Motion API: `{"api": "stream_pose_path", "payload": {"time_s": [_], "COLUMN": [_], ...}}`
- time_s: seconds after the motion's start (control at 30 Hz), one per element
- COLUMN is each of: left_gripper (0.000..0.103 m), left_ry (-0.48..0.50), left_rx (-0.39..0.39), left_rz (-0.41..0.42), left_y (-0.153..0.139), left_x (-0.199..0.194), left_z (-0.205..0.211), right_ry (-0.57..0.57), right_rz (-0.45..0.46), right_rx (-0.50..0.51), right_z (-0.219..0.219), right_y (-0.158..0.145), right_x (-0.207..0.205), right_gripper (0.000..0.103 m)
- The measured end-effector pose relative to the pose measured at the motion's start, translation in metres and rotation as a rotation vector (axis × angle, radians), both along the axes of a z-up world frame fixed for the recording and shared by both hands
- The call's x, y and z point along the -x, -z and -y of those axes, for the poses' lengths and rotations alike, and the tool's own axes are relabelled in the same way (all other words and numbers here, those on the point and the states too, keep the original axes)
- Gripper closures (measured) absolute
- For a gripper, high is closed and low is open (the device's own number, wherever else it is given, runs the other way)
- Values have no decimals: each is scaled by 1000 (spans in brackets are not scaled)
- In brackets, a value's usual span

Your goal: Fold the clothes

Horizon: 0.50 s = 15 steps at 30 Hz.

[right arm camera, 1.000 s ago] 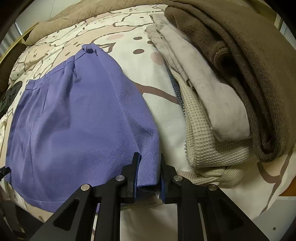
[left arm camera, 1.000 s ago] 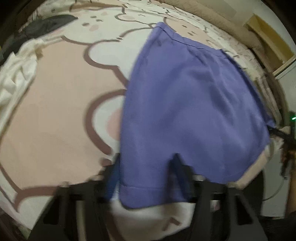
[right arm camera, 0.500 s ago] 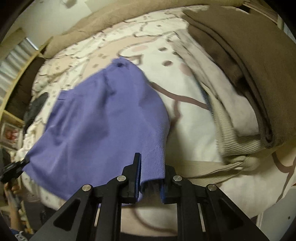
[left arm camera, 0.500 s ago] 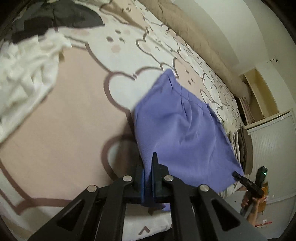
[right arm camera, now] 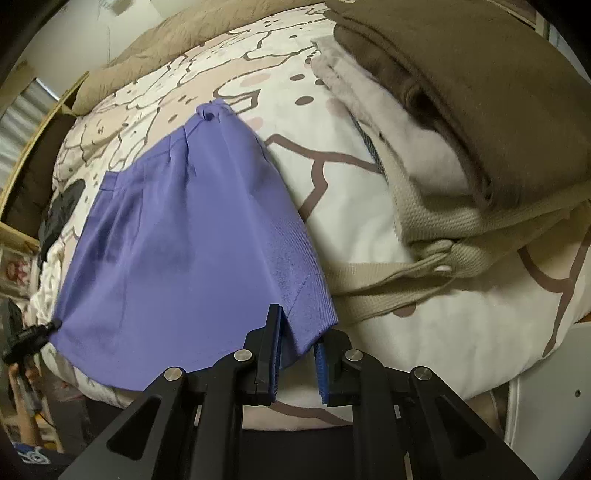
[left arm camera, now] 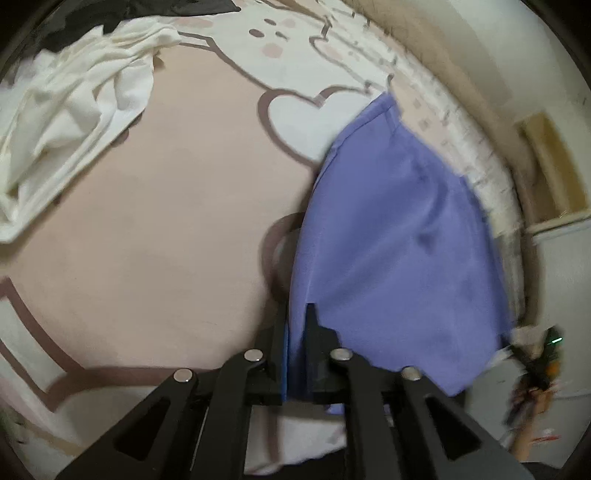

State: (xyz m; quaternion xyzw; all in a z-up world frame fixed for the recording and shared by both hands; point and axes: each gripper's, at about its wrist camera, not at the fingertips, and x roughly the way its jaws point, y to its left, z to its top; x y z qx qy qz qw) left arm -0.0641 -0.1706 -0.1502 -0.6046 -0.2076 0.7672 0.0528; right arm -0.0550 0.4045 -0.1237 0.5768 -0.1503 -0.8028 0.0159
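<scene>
A purple garment (left arm camera: pixel 399 243) lies stretched across the patterned bedspread (left arm camera: pixel 155 229). My left gripper (left arm camera: pixel 297 321) is shut on its near left hem corner. In the right wrist view the same purple garment (right arm camera: pixel 184 240) spreads away from me, and my right gripper (right arm camera: pixel 297 332) is shut on its near right hem corner, with a narrow gap still between the jaws. The far end of the garment rests on the bed with a small knot-like bunch at its tip.
A crumpled white garment (left arm camera: pixel 74 122) lies left on the bed, with dark clothing (left arm camera: pixel 147 7) beyond it. A stack of folded clothes, brown (right arm camera: pixel 461 85) over pale and beige pieces (right arm camera: pixel 424 206), sits to the right. A brown blanket roll (right arm camera: pixel 177 40) lines the far edge.
The left gripper closed on the garment's corner within the last second. Both grippers lifted and drew the purple garment taut, and the views have shifted over the bed.
</scene>
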Motion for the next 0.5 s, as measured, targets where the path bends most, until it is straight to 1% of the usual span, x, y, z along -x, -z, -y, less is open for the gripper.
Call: {"api": "stream_pose_path", "payload": {"time_s": [0.03,0.07,0.1,0.13,0.17,0.2,0.23,0.27,0.3,0.37,0.43,0.5], "left_gripper": [83,78,66,56,52,46,45,45,45,45,45,45], "left_ry": [8,16,13,2,-10,-21,-33,-27,-21,22,101,191], "left_rx": [50,101,137,153,171,189,207,224,241,260,270,299], "left_rz": [4,7,-3,-22,-42,-62,-82,-104,-127,-185,-246,-308], "left_y": [1,1,-1,-6,-12,-17,-23,-31,-38,-55,-65,-70], "left_x": [1,2,2,2,1,1,1,6,11,35,64,95], "left_z": [-2,-4,-3,-1,3,7,11,13,15,7,-14,-41], "right_ry": [-3,0,9,14,21,28,32,30,28,27,49,68], "right_rz": [-2,-4,-9,-13,-19,-24,-31,-44,-57,-81,-93,-124], "right_rx": [-15,-41,-67,-83,-104,-124,-141,-151,-160,-175,-169,-174], "right_z": [2,3,3,3,2,2,1,1,1,0,-5,-8], "right_y": [2,5,7,8,9,9,9,6,3,-2,-10,-22], "right_x": [0,0,2,3,4,4,4,3,2,1,2,1], "right_gripper": [86,86,86,84,69,37,23,14,14,14,14,14]}}
